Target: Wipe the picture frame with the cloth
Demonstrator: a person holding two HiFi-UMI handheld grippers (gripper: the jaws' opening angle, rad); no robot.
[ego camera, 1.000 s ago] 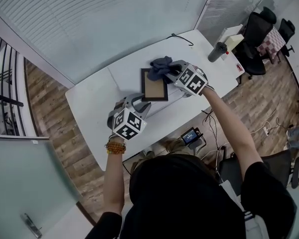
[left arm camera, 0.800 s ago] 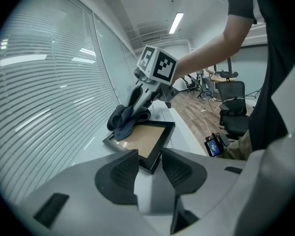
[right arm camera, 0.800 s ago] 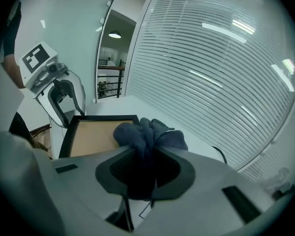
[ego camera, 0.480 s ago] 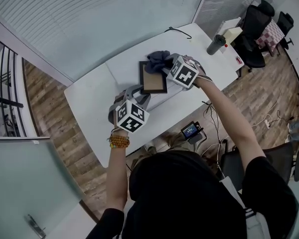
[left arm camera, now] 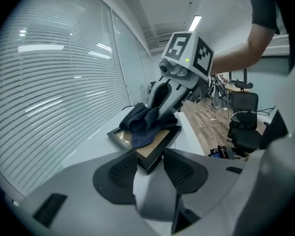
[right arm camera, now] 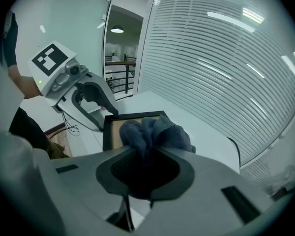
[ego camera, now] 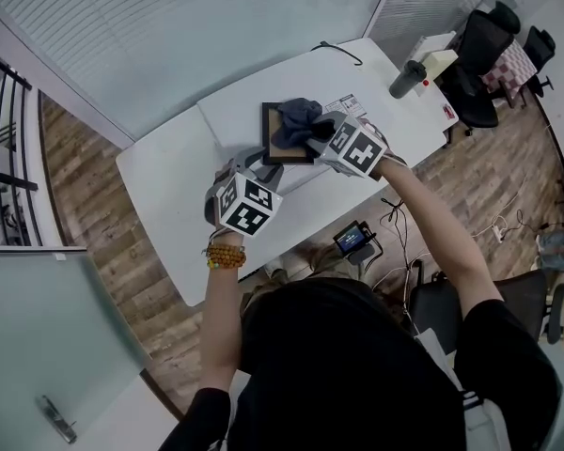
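Head view shows the white rectangular table (ego camera: 164, 191) with bare top to the left of the work and at its right end. The black-edged picture frame with a tan panel (ego camera: 278, 147) lies flat nearer the far edge, by the blinds. The right gripper (right arm camera: 146, 154) is clamped on a bunched dark blue cloth (ego camera: 299, 116) that rests on the frame. The left gripper (left arm camera: 150, 163), whose jaws have just been opening, stands wide with the frame's near corner in its gap, unpinched.

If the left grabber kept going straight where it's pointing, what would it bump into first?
Probably the near corner of the picture frame, which lies straight ahead of the left gripper. Its jaws have just been opening; the corner shows in the gap between them, not gripped. How close it is, I can't tell.
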